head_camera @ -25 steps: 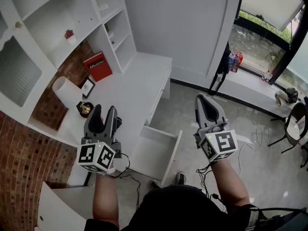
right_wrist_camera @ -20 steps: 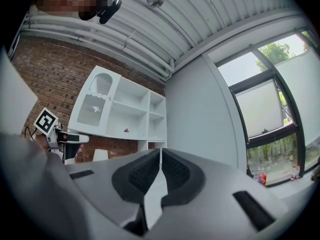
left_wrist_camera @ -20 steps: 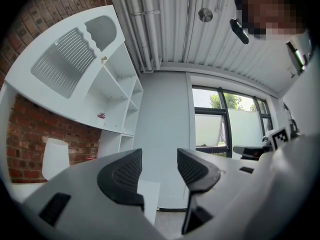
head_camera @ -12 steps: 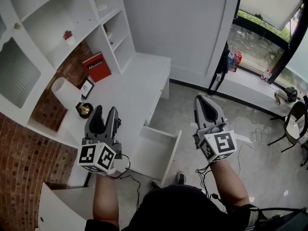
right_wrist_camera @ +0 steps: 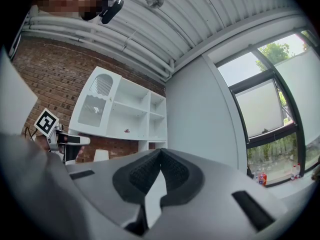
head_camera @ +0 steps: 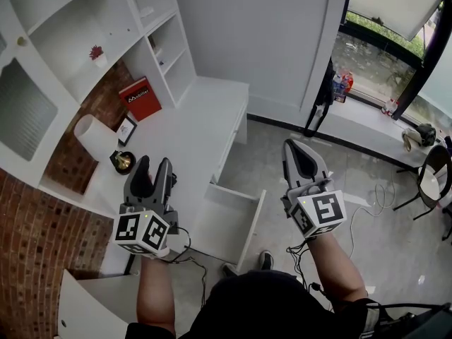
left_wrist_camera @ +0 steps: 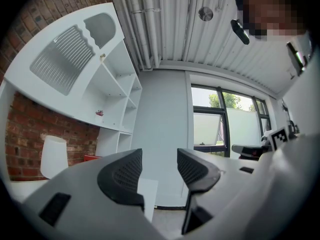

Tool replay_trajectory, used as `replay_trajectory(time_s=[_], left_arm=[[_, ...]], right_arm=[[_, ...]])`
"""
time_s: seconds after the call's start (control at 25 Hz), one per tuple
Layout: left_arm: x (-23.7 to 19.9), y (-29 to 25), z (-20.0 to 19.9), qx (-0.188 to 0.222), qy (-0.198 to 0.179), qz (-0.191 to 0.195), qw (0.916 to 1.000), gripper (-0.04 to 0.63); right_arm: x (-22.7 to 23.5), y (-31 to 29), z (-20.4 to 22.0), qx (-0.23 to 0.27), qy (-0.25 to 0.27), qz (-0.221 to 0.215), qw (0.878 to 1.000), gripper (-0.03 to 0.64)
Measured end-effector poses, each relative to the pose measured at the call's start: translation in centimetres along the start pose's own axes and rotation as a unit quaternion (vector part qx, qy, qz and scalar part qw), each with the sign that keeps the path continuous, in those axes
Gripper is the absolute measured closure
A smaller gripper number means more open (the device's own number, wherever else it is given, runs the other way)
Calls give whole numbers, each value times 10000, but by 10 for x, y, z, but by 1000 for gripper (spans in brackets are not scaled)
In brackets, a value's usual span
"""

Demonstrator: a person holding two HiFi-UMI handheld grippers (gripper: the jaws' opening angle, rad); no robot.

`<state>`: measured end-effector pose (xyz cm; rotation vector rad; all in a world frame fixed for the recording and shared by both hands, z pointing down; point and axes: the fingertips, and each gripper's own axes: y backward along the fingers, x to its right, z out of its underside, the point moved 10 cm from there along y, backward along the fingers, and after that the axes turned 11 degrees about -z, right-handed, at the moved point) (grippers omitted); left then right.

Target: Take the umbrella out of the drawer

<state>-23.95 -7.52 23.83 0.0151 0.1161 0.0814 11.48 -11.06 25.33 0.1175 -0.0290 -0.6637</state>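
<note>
Fingers (right_wrist_camera: 142,173) of the right gripper (head_camera: 292,148) have just closed together on nothing, while the left gripper (head_camera: 155,165) keeps its fingers apart and empty; both hang where they were a second ago. Drawer (head_camera: 256,224) under the counter (head_camera: 191,140) stands pulled open between them, no umbrella visible in it, so the pickup looks not yet started.

Pretty bright room: white desk (head_camera: 191,129) up the middle, white shelving (head_camera: 85,27) at ten o'clock, brick wall (head_camera: 32,246) at eight, daylit window (head_camera: 374,58) at two, grey floor (head_camera: 385,224) at four.
</note>
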Motion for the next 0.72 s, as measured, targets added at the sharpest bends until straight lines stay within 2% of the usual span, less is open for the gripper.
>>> replay_trajectory(time_s=[0.72], left_arm=[[6,1,4,-77,72,74,9999,377]], right_arm=[[2,6,1,-56,-5,-14,10000,615]])
